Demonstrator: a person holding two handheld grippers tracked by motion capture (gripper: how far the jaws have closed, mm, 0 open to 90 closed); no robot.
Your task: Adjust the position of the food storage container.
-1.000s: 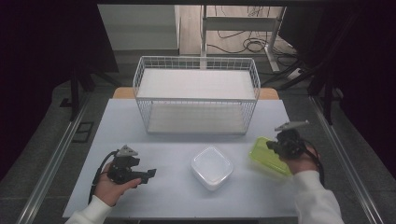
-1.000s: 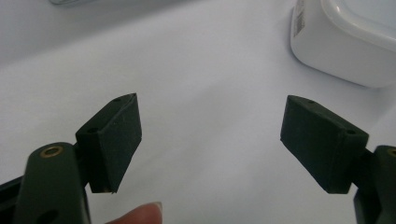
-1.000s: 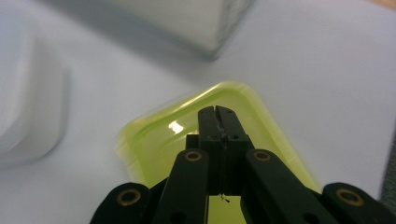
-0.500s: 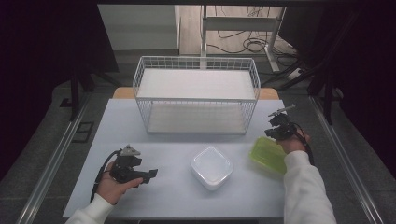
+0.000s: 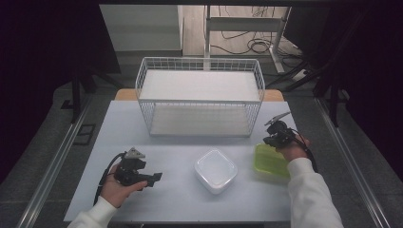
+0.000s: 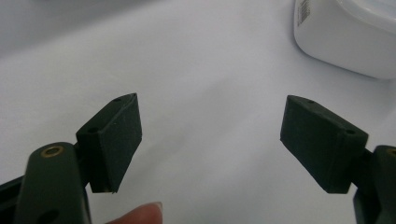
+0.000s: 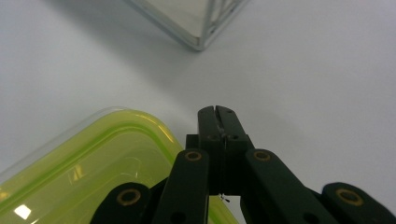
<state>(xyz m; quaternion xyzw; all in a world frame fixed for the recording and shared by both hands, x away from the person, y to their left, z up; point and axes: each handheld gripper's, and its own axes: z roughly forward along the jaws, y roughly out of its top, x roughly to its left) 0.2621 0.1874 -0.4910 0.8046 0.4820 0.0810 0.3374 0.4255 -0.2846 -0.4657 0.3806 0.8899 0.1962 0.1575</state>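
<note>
White desk [image 5: 157, 199]: right gripper [image 7: 218, 114], fingers pressed together, is hovering beside green lid [image 7: 88, 154]; left gripper [image 6: 210, 140] fingers are spread, idling. Open wider before grasping.

Lab or test room, set up for recording. White table [image 5: 142, 118] placed on grey floor [image 5: 43, 156], flanked by metal rails [image 5: 57, 166] on both sides. Black curtains [image 5: 47, 47] hung around workspace. Loose cables [image 5: 256, 45] seen on floor behind, beside metal desk frame [image 5: 242, 23]. Tabletop kept bare apart from wire basket [image 5: 199, 95] and two plastic containers. Handheld grippers with trailing cables used instead of bare hands. No household furnishings seen.
</note>
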